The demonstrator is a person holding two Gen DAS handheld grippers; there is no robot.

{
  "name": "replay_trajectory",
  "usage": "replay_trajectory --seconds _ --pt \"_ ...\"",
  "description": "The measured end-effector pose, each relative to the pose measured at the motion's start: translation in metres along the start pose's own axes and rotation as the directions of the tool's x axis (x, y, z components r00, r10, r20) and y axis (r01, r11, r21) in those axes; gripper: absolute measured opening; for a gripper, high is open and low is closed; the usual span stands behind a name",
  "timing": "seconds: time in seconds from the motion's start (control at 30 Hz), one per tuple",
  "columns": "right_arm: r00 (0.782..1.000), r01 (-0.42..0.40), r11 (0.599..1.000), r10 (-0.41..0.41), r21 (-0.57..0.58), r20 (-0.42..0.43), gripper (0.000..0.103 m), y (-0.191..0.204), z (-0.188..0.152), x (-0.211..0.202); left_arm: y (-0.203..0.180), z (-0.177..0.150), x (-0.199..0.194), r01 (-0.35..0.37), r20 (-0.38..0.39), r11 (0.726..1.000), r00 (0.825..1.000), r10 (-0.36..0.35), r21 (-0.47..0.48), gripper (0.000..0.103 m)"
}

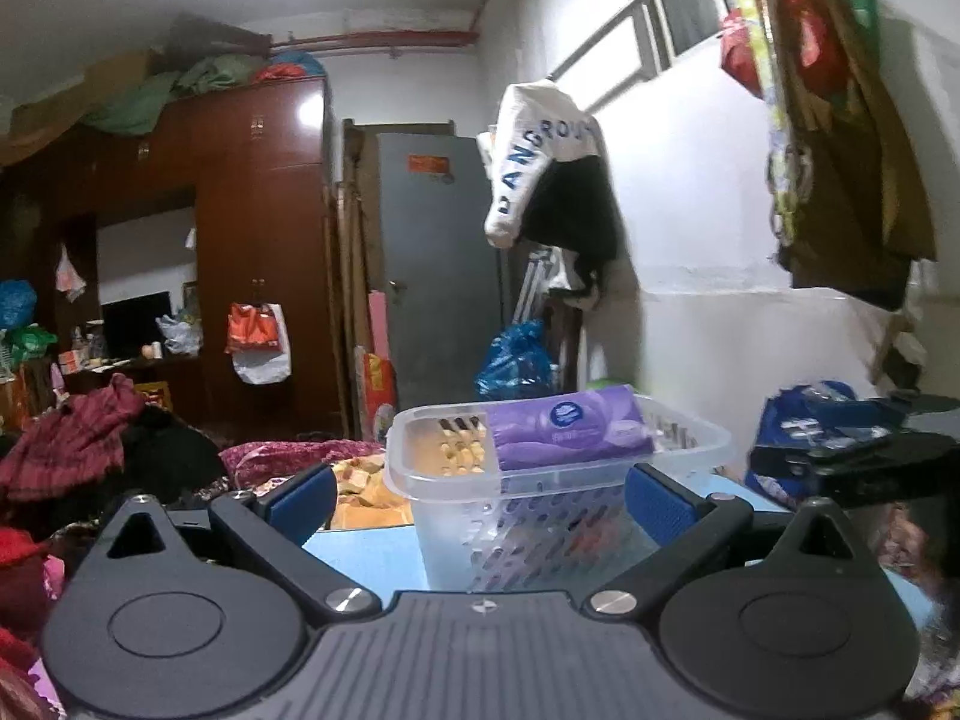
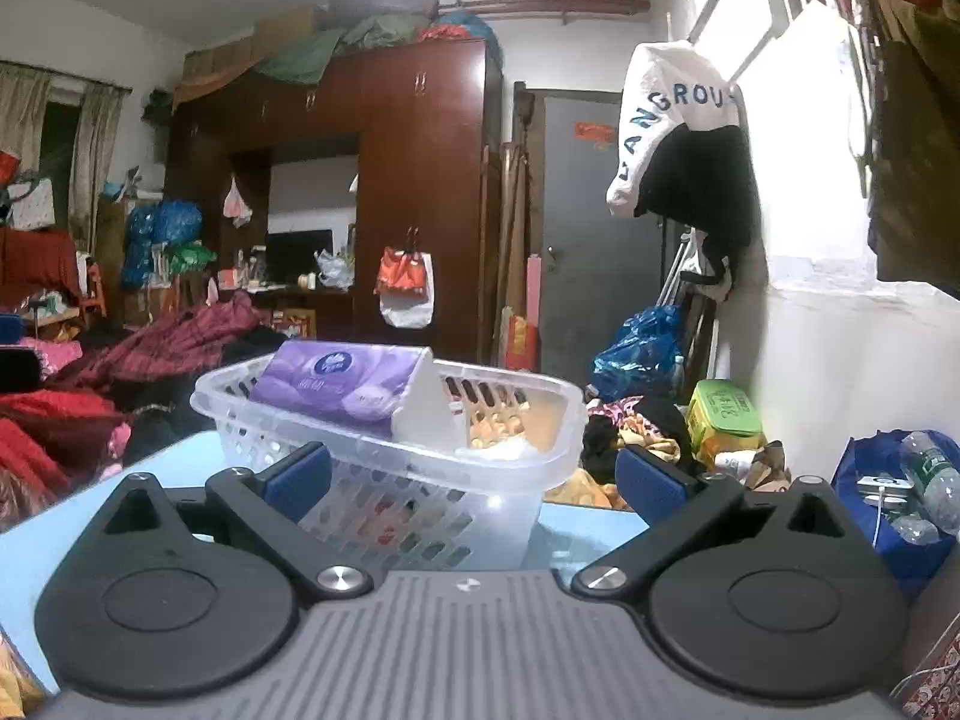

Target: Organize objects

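The clear perforated plastic basket stands on my light blue tabletop, and a purple soft-pack of tissues lies across its rim, partly inside. My left tongs are level before the basket, fingers wide apart and empty. My right tongs face the basket likewise, spread and holding nothing.

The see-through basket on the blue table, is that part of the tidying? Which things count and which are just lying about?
Part of the job:
- clear basket
- purple tissue pack lying in the basket
- left hand-held gripper, open
- right hand-held gripper, open

Just lying about:
- white and black jacket hanging up
- blue plastic bag
- green box
- wooden wardrobe
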State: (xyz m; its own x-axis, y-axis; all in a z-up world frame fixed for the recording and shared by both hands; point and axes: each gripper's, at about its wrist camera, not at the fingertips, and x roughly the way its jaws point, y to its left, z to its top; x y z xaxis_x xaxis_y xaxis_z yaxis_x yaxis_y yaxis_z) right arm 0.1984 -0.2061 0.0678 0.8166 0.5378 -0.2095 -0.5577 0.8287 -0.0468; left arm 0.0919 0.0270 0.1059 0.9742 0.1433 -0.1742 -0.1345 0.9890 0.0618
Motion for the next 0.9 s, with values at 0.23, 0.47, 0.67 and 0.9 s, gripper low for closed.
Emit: replay_trajectory --seconds 0.23,0.47,0.67,0.9 --pt "0.999 -0.012 1.000 0.013 0.023 -0.029 0.103 0.002 -0.013 0.004 -0.006 -0.027 0.030 0.034 0.001 0.995 0.999 -0.034 -0.091 0.103" --pt "0.997 -0.029 0.997 0.034 0.072 -0.063 0.103 -0.001 -0.025 0.003 -0.022 -0.037 0.037 0.028 -0.029 0.997 0.999 -0.030 -0.065 0.103" --pt "0.998 -0.025 0.994 0.030 0.107 -0.046 0.103 -0.006 -0.028 -0.009 -0.027 -0.038 0.033 0.034 -0.025 0.998 0.999 -0.035 -0.048 0.103" --pt "0.999 -0.027 0.990 0.033 0.138 -0.036 0.103 -0.010 -0.032 -0.015 -0.033 -0.039 0.035 0.033 -0.044 0.998 0.998 -0.035 -0.044 0.103"
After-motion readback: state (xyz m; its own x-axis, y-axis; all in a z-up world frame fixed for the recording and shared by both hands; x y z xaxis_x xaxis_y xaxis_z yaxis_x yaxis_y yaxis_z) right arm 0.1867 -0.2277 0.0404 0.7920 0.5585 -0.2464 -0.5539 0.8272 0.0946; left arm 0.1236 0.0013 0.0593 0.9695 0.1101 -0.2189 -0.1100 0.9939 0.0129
